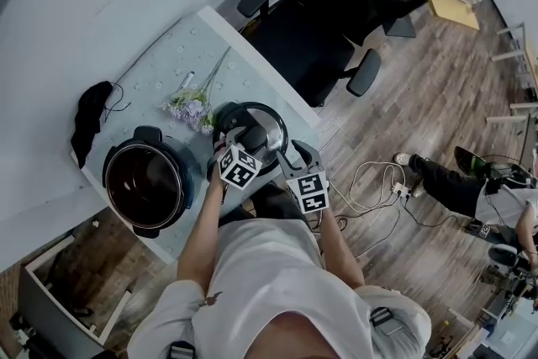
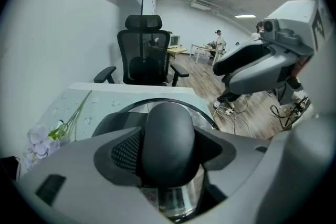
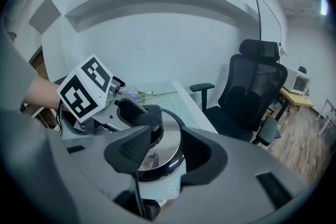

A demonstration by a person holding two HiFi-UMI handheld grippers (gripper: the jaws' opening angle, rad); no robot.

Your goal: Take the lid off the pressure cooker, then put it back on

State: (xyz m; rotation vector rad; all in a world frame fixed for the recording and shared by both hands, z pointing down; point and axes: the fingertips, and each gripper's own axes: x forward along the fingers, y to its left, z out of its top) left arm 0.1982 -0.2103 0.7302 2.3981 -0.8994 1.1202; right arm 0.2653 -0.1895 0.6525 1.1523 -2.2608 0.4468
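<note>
Lying flat on table (image 1: pixel 160 63), lid (image 1: pixel 271 124), knob (image 2: pixel 169 128) upward, in left gripper (image 2: pixel 168 152)

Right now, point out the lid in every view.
Head view: lid at centre, right of the open pot.
Left gripper view: lid at bottom centre, knob between the jaws.
Right gripper view: lid at lower centre, beyond the jaws.
Shared landmark: the black chair, in all three.

Cooker (image 1: pixel 148 181) left of lid (image 1: pixel 271 129)
</note>
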